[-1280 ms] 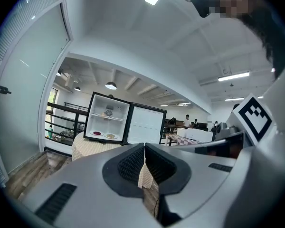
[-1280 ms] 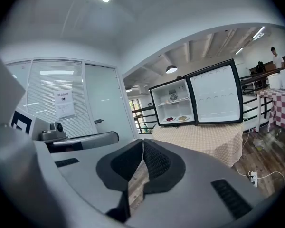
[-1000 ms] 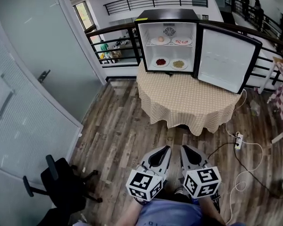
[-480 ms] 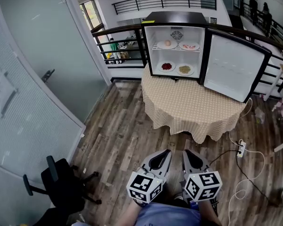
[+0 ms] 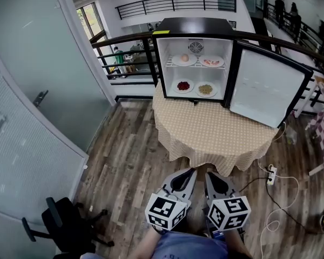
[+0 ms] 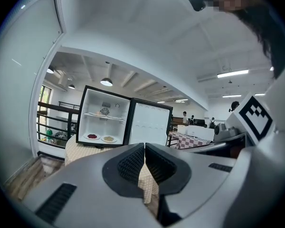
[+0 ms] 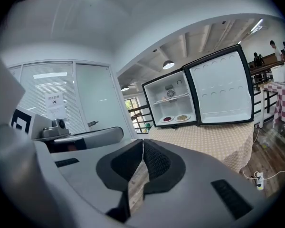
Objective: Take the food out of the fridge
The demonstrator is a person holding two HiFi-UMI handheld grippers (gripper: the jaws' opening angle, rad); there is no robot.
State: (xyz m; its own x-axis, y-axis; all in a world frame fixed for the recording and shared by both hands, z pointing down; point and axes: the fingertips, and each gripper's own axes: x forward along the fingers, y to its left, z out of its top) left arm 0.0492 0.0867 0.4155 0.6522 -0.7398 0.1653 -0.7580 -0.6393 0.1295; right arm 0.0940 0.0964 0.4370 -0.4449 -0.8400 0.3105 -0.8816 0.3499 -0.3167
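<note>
A small black fridge (image 5: pixel 192 27) stands open on a round table with a checked beige cloth (image 5: pixel 216 128); its door (image 5: pixel 264 85) swings out to the right. Inside, two plates of food rest on the upper shelf (image 5: pixel 196 60) and two on the fridge floor, one with red food (image 5: pixel 183 85), one with yellowish food (image 5: pixel 206 89). My left gripper (image 5: pixel 191 171) and right gripper (image 5: pixel 209 172) hang side by side over the wood floor, well short of the table. Both are shut and empty. The fridge (image 6: pixel 104 120) (image 7: pixel 173 106) also shows in both gripper views.
A frosted glass partition with a door (image 5: pixel 32 101) runs along the left. A black office chair (image 5: pixel 70 228) sits at the lower left. A power strip with white cable (image 5: pixel 270 172) lies on the floor right of the table. A black railing (image 5: pixel 124 53) stands behind the table.
I have come closer to the table and fridge, which now look larger and nearer. Both grippers stayed shut and side by side.
</note>
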